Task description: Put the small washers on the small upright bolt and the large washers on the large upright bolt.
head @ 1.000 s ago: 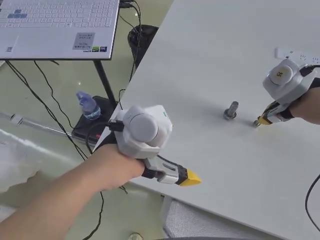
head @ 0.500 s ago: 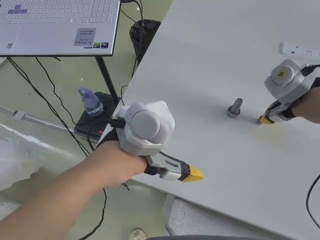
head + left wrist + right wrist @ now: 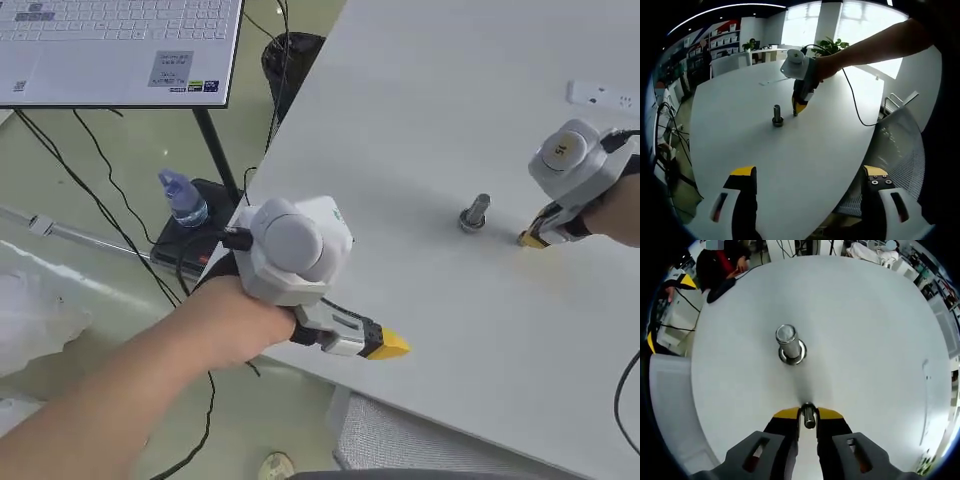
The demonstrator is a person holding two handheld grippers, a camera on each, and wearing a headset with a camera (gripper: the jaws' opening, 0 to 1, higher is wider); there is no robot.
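A smooth, matte white worktop [image 3: 400, 120] with a curved outline stands in a bright office. The left gripper view takes in tall windows, shelving and a leafy green plant [image 3: 830, 46] beyond its far edge, and a grey mesh-backed chair [image 3: 900, 150] drawn up at its near edge. The head view looks past the worktop's left edge to a white laptop [image 3: 120, 50] on a black stand, a clear plastic bottle with a blue cap [image 3: 182, 200] and loose black cables over a glossy floor. A white power strip [image 3: 603, 96] lies toward the far right edge.

The large steel bolt [image 3: 473, 214] stands upright, well in from every edge. The right gripper view looks down on its flat round top and its wider, shiny base.

The right gripper [image 3: 528, 240] — white housing, black jaws with yellow tips — is down at the surface just beside that bolt, on the side toward the right edge. Its jaws are drawn narrow, pinching a small round-topped metal piece [image 3: 809, 419]; I cannot tell whether it is a bolt or a washer. The left gripper [image 3: 388, 347] hovers over the near edge, its jaws spread wide.
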